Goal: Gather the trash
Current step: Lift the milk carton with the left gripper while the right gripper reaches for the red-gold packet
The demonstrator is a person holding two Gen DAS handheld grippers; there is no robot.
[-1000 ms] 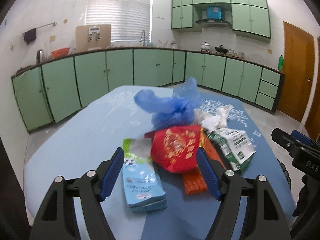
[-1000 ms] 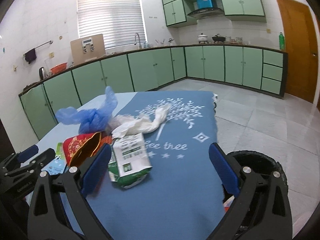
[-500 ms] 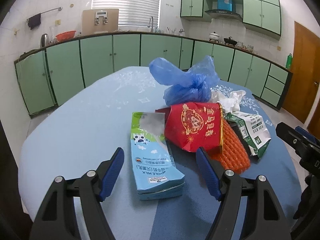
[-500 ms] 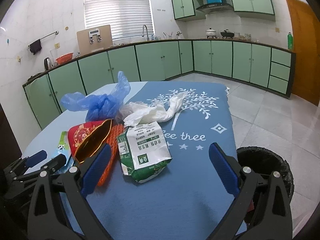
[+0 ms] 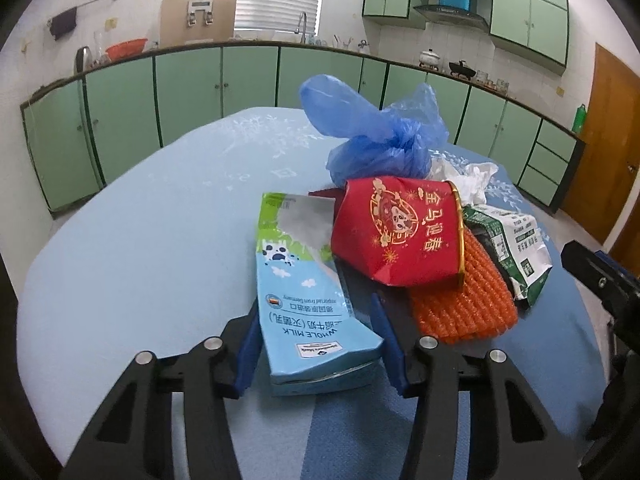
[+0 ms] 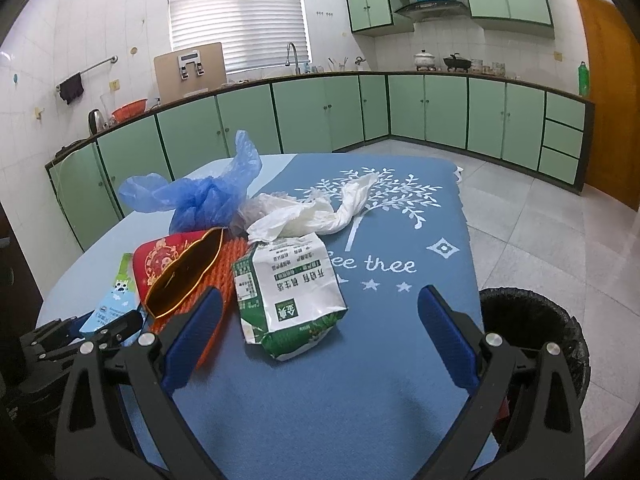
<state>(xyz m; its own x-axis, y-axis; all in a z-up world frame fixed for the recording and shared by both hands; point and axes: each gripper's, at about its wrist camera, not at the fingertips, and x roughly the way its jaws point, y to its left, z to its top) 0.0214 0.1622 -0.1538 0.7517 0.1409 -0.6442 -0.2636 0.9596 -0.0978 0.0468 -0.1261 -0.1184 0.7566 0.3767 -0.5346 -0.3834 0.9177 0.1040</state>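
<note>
A pile of trash lies on the blue table. My left gripper point(image 5: 316, 344) has closed in around the near end of a flat blue milk carton point(image 5: 304, 292); its pads sit against both sides. Behind it lie a red packet point(image 5: 400, 232), an orange foam net point(image 5: 464, 304), a green-white carton point(image 5: 512, 248), a blue plastic bag point(image 5: 380, 136) and white tissue point(image 5: 476, 176). My right gripper point(image 6: 320, 336) is open and empty, just short of the green-white carton point(image 6: 288, 284). The milk carton point(image 6: 116, 304) also shows at the left of the right wrist view.
A black-lined trash bin point(image 6: 536, 336) stands on the floor off the table's right edge. The table point(image 6: 400, 380) has a blue cloth with a tree print. Green cabinets point(image 6: 320, 112) line the far walls.
My left gripper moved forward and narrowed from wide open until it closed on the milk carton's end. My right gripper advanced slightly toward the green-white carton and stayed open.
</note>
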